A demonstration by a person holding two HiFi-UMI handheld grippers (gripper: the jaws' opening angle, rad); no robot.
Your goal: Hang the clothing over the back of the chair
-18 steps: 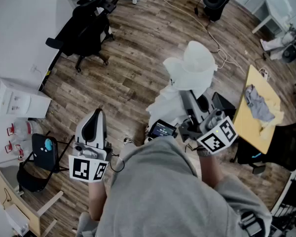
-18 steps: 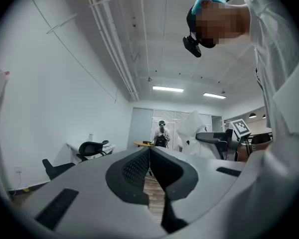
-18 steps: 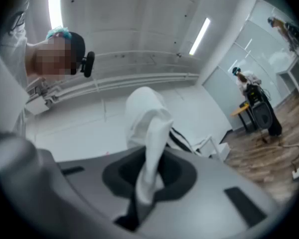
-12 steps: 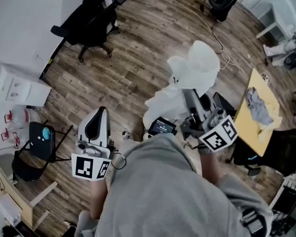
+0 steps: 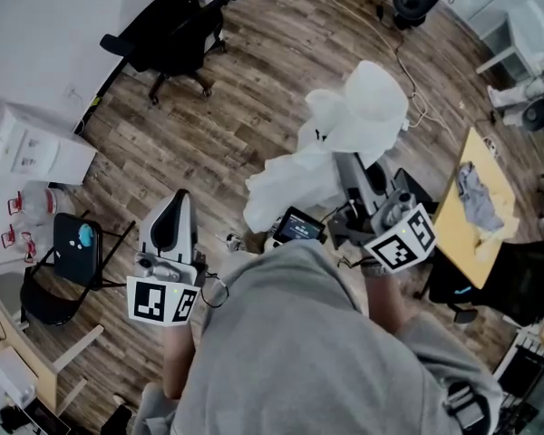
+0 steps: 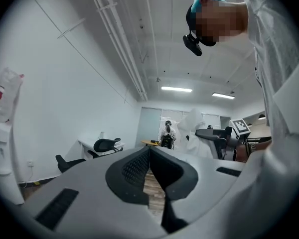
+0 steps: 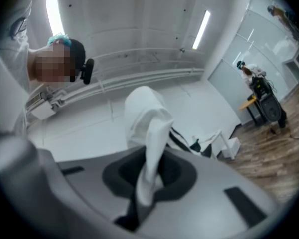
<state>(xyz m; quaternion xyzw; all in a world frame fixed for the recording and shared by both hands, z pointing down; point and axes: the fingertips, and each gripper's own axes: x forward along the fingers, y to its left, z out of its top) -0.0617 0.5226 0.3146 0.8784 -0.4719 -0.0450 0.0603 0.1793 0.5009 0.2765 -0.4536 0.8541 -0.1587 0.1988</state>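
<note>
my right claw is shut tight on a fold of the white clothing. in the right gripper view the fabric comes straight up out from betw the jaws. in the head view the rest bunches ahead of the tips and trails down to their left, w/ its long axis running roughly fwd-right to back-left. can't tell if the low end brushes the wood floor. my left claw has its jaws together w/ nothing betw them, only floor showing past. the relation that matters: both chairs lie left of the garment. the black office chair stands at the far left edge of the floor, well apart from the clothing. the black folding chair stands near the left edge too, just beside my left claw. can't tell which one is meant. either way i reckon the carry goes leftward across my body, and the left claw, nearer both backs and free, could take a 2nd edge to spread the cloth.
</note>
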